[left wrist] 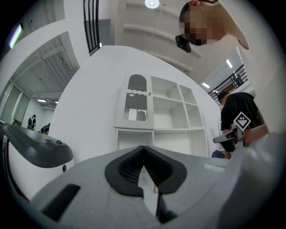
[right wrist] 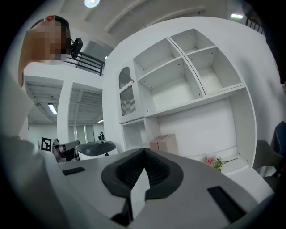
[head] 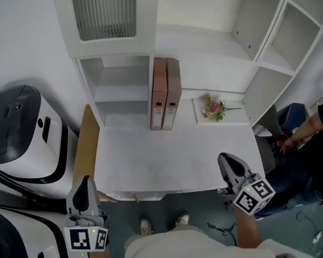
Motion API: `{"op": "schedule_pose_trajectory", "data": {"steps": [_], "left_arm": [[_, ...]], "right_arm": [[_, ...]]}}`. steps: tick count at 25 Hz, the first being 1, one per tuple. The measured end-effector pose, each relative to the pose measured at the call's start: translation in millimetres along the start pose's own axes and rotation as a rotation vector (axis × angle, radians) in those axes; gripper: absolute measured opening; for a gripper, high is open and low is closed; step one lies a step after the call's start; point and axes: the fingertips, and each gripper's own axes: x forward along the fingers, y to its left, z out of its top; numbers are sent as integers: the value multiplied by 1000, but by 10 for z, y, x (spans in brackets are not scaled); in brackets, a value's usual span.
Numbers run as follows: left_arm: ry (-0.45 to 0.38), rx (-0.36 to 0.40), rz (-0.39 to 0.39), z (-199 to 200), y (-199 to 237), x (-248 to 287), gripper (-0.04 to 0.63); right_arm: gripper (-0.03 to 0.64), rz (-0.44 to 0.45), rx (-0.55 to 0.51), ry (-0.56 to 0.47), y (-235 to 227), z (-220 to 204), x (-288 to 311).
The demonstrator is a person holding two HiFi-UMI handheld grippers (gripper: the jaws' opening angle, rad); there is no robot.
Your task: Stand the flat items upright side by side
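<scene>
- White shelf unit [head: 218,22] with a white worktop [head: 154,162] at its base is what's being faced; a grey-and-white machine [head: 13,134] is parked off to the left, and a second person's arm can be seen at the right edge.
- Two pinkish-brown binders [head: 164,94] are stood upright at the back of the worktop, touching side by side with spines facing out, just right of the small cubby. The job looks pretty much done.
- A small sprig of pink flowers [head: 213,108] is laid just to the right of the binders, not touching them.
- Left gripper [head: 85,190] is held low at the near edge, well away from the binders, with its jaws together and nothing between them.
- Right gripper [head: 231,166] is in the same state: jaws together, empty, held low at the near edge.
- What could go wrong: no support can be seen on the binders' right side, so they could probably be tipped sideways by a bump or a sloppy reach past them, and the flowers would get flattened.
- Writing: white labels can be made out low on both spines, but they're way too small to be read. No brand can be read anywhere. Only black-and-white square markers are shown on the gripper cubes.
</scene>
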Motion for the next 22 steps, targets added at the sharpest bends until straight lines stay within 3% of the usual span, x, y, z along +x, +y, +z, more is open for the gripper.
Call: {"op": "schedule_pose_trajectory", "data": {"steps": [8,13,22], "left_arm": [[-1,-6,-83,-114,-68,13,15],[2,-17,-133,-198,-103,31,15],[-6,-27,-182,-249,-190,118,15]], "right_arm": [[1,-18,18,-39,285,-87,-98],[0,-76,-4,-37,338,-182,-190],[0,-107,-26,-35,400,-211,-295]]}}
